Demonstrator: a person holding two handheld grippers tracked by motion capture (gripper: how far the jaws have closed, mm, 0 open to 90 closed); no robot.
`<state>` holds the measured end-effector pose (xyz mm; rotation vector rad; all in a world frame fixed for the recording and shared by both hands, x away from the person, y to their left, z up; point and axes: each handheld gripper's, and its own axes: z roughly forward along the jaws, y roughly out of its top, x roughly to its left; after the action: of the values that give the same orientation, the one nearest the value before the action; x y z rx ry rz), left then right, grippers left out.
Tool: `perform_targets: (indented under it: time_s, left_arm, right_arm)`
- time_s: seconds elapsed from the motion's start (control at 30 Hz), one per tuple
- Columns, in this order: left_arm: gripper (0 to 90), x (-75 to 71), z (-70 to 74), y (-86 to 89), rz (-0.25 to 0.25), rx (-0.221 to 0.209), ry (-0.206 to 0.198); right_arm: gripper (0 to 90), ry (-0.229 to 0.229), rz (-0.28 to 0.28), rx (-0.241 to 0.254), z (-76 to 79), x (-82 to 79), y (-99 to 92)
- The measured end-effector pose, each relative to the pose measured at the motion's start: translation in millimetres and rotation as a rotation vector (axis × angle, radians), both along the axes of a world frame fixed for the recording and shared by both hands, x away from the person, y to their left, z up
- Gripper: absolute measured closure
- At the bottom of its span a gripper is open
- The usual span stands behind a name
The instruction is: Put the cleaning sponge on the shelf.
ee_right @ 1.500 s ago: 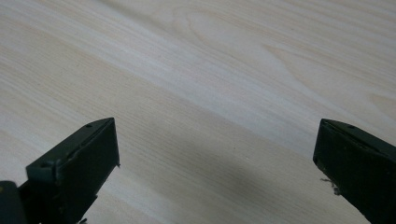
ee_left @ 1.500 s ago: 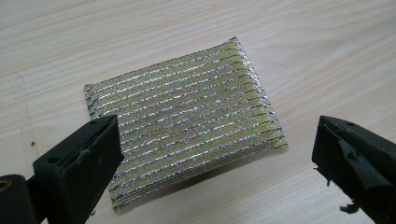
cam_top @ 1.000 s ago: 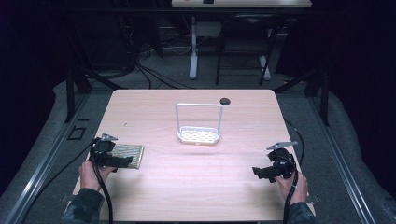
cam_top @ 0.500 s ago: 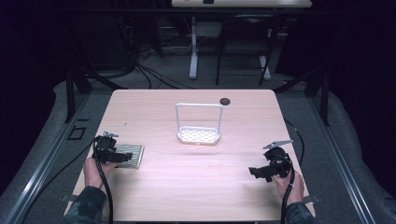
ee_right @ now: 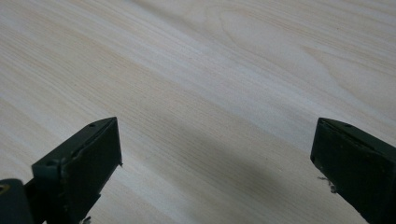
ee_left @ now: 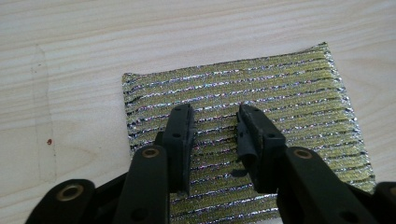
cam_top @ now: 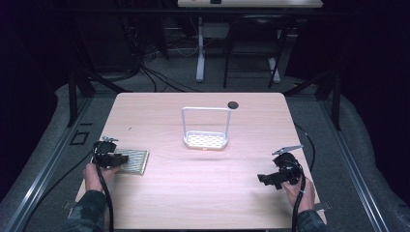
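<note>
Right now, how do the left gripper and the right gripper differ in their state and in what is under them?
The left gripper has its jaws set narrowly apart over the glittery striped sponge cloth; the right gripper has its jaws wide open over the bare wooden table. In the high view, the left sits lower than the right. Both have black jaws and grip nothing.

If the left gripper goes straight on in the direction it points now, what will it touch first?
Most likely the sponge pad. The left gripper is angled down over it, fingers partly apart, so it would probably press into the striped top; the remaining gap is unclear.
</note>
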<state>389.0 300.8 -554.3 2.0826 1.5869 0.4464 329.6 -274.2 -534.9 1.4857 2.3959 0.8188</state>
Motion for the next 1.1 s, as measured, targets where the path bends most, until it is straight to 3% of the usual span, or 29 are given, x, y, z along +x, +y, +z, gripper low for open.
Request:
perform_targets:
  time_s: [0.1, 0.17, 0.33, 0.67, 1.1]
  left_arm:
    - [75.0, -1.3, -0.8, -4.1, 0.006, 0.041, -0.020]
    - [76.0, -1.8, -1.2, -4.6, 0.009, 0.042, -0.026]
    - [89.3, -3.4, -1.8, -8.2, -0.003, 0.079, -0.047]
    - [90.0, -4.3, 1.8, -3.8, -0.016, 0.046, -0.055]
    - [90.0, -13.2, 22.5, -0.3, -0.040, 0.000, -0.129]
  right_arm:
    - [1.9, -0.001, -0.004, 0.000, 1.5, -0.2, -0.7]
    - [2.0, -0.001, -0.004, 0.002, 1.5, -0.2, -0.7]
    - [3.0, 0.003, 0.014, -0.013, 0.0, -0.5, 1.6]
    - [3.6, -0.007, 0.018, -0.017, 1.9, -0.5, -0.8]
    - [4.3, -0.007, 0.015, -0.028, 1.6, -0.6, -1.5]
